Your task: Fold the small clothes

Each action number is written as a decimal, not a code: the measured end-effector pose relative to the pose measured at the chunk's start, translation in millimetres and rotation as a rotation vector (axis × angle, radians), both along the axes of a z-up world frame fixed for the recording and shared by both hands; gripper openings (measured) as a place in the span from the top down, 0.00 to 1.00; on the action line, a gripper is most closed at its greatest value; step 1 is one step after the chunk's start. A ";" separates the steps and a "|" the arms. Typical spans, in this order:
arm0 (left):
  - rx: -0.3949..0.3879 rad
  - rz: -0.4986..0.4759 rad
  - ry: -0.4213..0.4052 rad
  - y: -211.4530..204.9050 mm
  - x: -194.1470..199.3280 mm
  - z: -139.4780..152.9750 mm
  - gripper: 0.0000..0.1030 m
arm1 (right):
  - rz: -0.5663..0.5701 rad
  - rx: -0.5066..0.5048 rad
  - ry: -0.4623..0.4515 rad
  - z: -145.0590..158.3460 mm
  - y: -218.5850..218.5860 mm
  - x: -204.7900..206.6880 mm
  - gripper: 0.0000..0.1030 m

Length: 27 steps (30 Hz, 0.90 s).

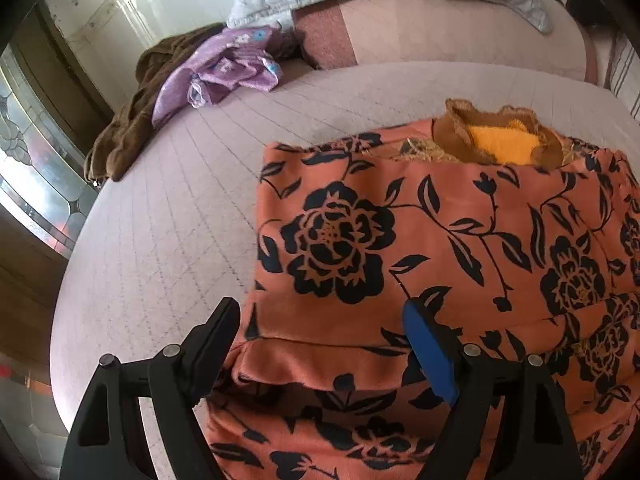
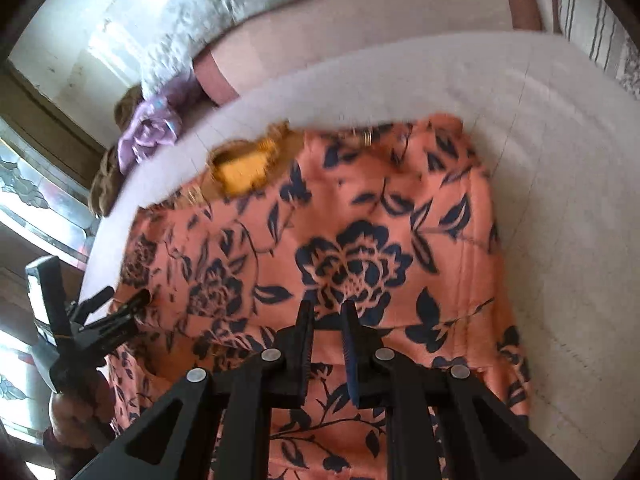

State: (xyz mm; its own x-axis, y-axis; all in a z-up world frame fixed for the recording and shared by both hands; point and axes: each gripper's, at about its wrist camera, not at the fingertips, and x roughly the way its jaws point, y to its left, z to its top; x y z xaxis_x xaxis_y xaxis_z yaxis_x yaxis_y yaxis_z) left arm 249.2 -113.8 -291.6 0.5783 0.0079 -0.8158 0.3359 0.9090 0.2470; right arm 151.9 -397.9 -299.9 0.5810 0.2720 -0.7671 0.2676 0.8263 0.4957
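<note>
Pale quilted bed [image 1: 168, 216] is carrying the orange floral garment [image 1: 440, 232], lying flat near its front edge. Left gripper [image 1: 320, 316] is hovering, jaws spread wide over the garment's left fold. Only the right wrist view is showing the right gripper [image 2: 327, 312], jaws nearly together with a narrow gap; pinching cloth: cannot tell. A purple cloth [image 1: 224, 68] is sitting far left.
</note>
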 end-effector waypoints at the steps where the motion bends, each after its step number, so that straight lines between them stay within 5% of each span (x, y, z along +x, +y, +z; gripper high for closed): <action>1: -0.006 -0.003 -0.012 1.3 -3.3 2.8 0.18 | 0.001 0.008 0.002 -0.2 -0.7 -0.9 0.84; 8: -0.030 -0.006 -0.011 10.2 -5.2 0.5 0.18 | 0.002 -0.014 0.095 -21.7 11.4 8.9 0.82; 17: -0.177 0.016 -0.118 32.1 -20.4 47.2 0.18 | -0.021 0.023 -0.078 14.1 11.2 -26.5 0.82; 22: -0.196 0.010 -0.143 37.0 -31.9 59.2 0.18 | -0.061 0.066 -0.137 21.3 8.9 -53.7 0.71; 27: -0.203 0.001 -0.178 44.6 -43.2 71.9 0.18 | -0.087 0.055 -0.163 24.0 8.1 -83.0 0.71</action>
State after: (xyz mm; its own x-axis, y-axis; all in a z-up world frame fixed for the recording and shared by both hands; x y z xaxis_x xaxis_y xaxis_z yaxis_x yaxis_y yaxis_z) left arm 205.9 -69.3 -219.7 0.7127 -0.1451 -0.6863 0.3030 0.9461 0.1145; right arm 68.9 -389.8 -275.9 0.7192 0.2544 -0.6465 0.2493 0.7742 0.5819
